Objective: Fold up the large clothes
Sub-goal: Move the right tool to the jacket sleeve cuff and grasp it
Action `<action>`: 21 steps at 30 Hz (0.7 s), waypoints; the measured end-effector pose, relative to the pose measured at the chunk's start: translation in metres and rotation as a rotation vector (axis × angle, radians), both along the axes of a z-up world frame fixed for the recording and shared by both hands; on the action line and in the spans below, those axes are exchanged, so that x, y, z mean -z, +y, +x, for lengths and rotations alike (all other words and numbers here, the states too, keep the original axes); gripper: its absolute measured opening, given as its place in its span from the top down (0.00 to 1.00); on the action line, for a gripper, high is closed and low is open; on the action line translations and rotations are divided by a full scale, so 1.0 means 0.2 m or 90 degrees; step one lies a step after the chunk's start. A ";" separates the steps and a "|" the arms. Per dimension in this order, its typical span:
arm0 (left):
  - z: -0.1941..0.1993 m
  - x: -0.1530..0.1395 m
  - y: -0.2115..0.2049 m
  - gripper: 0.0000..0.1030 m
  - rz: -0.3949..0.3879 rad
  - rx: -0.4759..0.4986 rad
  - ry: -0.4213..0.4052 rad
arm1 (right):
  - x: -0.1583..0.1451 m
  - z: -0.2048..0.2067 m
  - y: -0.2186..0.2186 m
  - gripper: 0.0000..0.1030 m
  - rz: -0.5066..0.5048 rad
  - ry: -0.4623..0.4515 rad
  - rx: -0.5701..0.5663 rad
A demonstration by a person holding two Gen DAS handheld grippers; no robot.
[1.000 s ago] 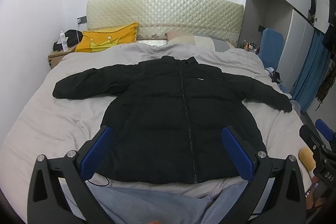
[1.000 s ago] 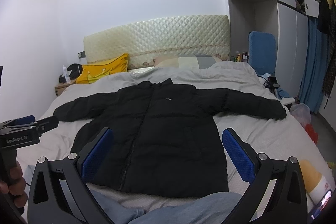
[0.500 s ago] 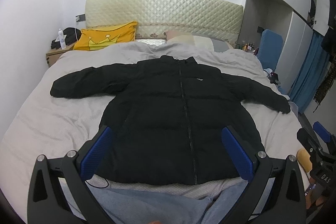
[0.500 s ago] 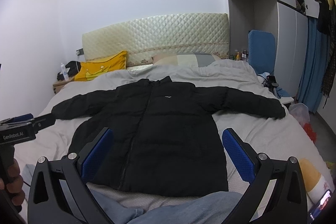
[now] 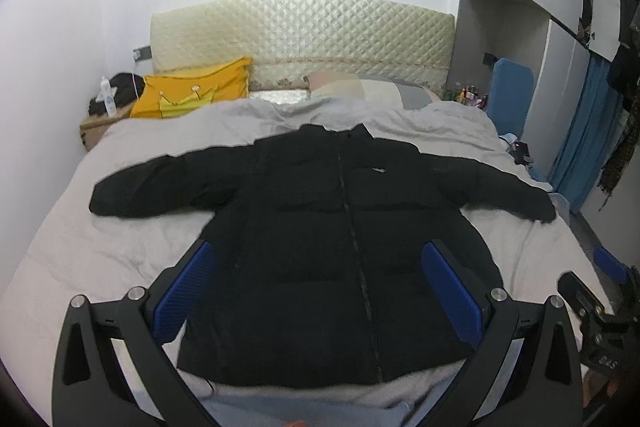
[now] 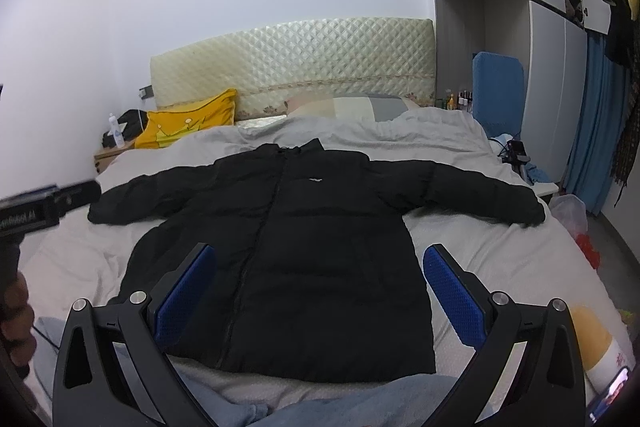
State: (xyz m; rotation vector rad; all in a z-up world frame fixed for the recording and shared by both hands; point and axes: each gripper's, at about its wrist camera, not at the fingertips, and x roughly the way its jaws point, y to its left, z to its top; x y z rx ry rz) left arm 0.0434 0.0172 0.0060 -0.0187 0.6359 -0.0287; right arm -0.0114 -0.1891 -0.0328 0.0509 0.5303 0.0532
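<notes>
Left gripper: jaws wide apart, holding nothing, hovering over the foot of the bed.
Right gripper: likewise spread and empty, just to the right of its partner.
Jacket: black, puffy, flat on its back on the bed, zip up; hem nearest both grippers, collar towards the headboard.
Long axis: sleeves stretch straight out left and right, across the bed (wider than it is long).
Nearer hand: left sleeve lies on the left gripper's side, right sleeve on the right's; each probably takes its own.

Left gripper agape; right gripper likewise
</notes>
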 end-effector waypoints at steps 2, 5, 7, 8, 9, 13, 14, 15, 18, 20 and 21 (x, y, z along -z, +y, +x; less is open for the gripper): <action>0.04 0.00 0.01 0.00 0.000 -0.004 -0.003 | 0.00 0.02 0.00 0.00 0.001 0.003 0.001; 0.08 0.00 0.02 0.00 -0.006 0.000 -0.006 | 0.00 0.04 -0.01 0.00 -0.001 0.004 0.004; 0.10 0.01 0.03 0.00 -0.001 0.004 -0.007 | -0.02 0.07 -0.03 0.00 0.000 -0.002 0.010; 0.12 0.01 0.03 0.00 0.001 0.006 -0.008 | -0.03 0.08 -0.05 0.00 0.003 -0.005 0.014; 0.12 0.01 0.03 0.00 0.000 0.007 -0.010 | -0.03 0.10 -0.07 0.00 0.008 -0.008 0.018; 0.20 0.02 0.03 0.00 -0.001 0.019 -0.013 | -0.06 0.20 -0.23 0.00 0.034 -0.013 0.041; 0.23 0.02 0.03 0.00 0.003 0.018 -0.012 | -0.08 0.24 -0.28 0.00 0.039 -0.012 0.047; 0.25 0.03 0.03 0.00 0.007 0.018 -0.008 | -0.08 0.25 -0.31 0.00 0.041 -0.014 0.051; 0.31 0.02 0.02 0.00 0.007 0.026 -0.003 | -0.12 0.34 -0.43 0.00 0.025 -0.027 0.088; 0.35 0.01 0.01 0.00 0.008 0.031 -0.002 | -0.13 0.40 -0.52 0.00 0.023 -0.031 0.111; 0.37 0.00 0.01 0.00 0.010 0.031 -0.004 | -0.13 0.43 -0.56 0.00 0.031 -0.039 0.112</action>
